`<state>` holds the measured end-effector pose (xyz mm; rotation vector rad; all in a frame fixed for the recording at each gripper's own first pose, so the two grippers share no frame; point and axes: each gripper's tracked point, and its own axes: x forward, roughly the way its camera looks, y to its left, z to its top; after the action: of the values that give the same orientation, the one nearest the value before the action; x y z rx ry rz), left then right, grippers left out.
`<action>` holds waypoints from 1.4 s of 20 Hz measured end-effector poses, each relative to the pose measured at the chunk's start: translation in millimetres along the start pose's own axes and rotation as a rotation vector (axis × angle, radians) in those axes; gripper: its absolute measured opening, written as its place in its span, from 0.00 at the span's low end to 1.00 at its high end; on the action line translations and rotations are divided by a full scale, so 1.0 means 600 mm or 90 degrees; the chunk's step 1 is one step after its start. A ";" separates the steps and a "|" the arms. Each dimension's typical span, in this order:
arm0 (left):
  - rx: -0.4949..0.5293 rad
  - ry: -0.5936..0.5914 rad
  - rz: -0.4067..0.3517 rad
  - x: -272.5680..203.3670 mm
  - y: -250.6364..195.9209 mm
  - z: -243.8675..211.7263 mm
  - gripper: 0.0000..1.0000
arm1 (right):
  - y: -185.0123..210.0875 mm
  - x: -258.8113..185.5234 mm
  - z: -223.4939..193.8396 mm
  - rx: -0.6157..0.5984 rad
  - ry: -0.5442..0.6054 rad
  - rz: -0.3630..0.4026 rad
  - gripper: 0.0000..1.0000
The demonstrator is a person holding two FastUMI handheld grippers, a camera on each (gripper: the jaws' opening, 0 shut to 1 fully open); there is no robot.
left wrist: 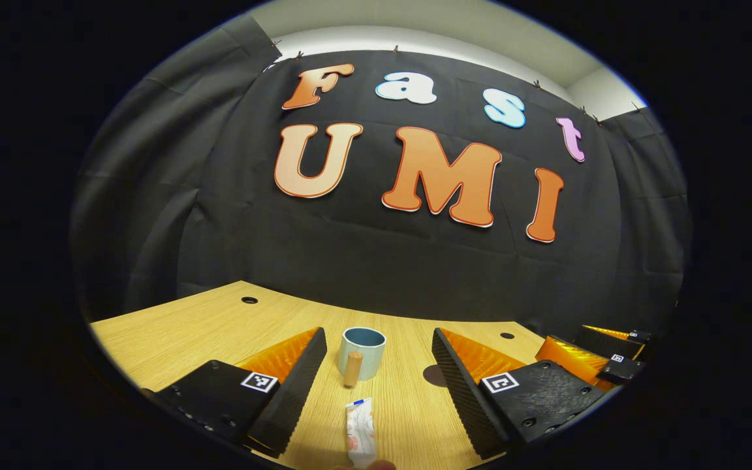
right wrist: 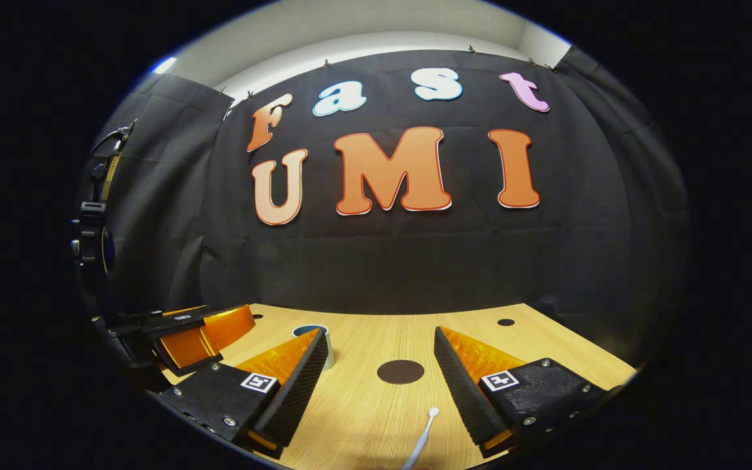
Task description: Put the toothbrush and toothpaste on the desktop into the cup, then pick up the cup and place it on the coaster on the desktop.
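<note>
On the left of the scene, the left tool (left wrist: 379,369) stands with its fingers wide apart and nothing between them, low over the wooden worktop (left wrist: 173,333). The toothpaste (left wrist: 361,431) lies flat on the worktop directly ahead of it, in the gap between the fingers and at the near edge of the left gripper view; its long axis runs near to far, in line with the tool, so the fingers could close across its width. It is a small white tube with reddish print and a blue mark at its far end. Just beyond it stands the cup (left wrist: 363,353), upright, pale blue-grey, with a tan wooden-looking handle facing the tool. Further right, the dark round coaster (right wrist: 400,371) lies flat ahead of the right tool (right wrist: 381,372), which is also wide open and empty. The toothbrush (right wrist: 420,437), thin and white, lies near its fingers, its small rounded end pointing away. Each tool is nearest its own item.
</note>
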<state>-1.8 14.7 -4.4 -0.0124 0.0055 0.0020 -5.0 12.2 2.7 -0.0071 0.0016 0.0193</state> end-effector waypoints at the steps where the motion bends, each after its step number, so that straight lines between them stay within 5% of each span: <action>1: 0.000 0.001 -0.005 -0.001 -0.002 0.002 0.97 | -0.001 -0.001 -0.001 -0.003 0.002 0.000 0.98; 7: 0.016 0.008 -0.053 -0.005 -0.014 0.006 0.98 | 0.003 -0.005 -0.023 -0.017 0.051 0.033 0.98; 11: 0.069 0.074 -0.038 0.001 0.006 -0.016 0.97 | -0.043 -0.011 -0.099 -0.013 0.239 -0.022 0.98; 14: 0.109 0.119 -0.013 0.011 0.026 -0.021 0.97 | -0.038 -0.003 -0.119 0.034 0.285 0.000 0.94; 21: 0.116 0.322 -0.007 0.039 0.045 -0.097 0.98 | -0.064 -0.013 -0.187 0.048 0.446 -0.014 0.87; 28: 0.114 0.507 -0.050 0.032 0.014 -0.208 0.97 | -0.061 -0.011 -0.265 0.025 0.567 -0.019 0.76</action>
<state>16.9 21.6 -129.4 0.1665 0.8012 -0.0827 -11.3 -25.7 -155.8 0.0238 0.8925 -0.0151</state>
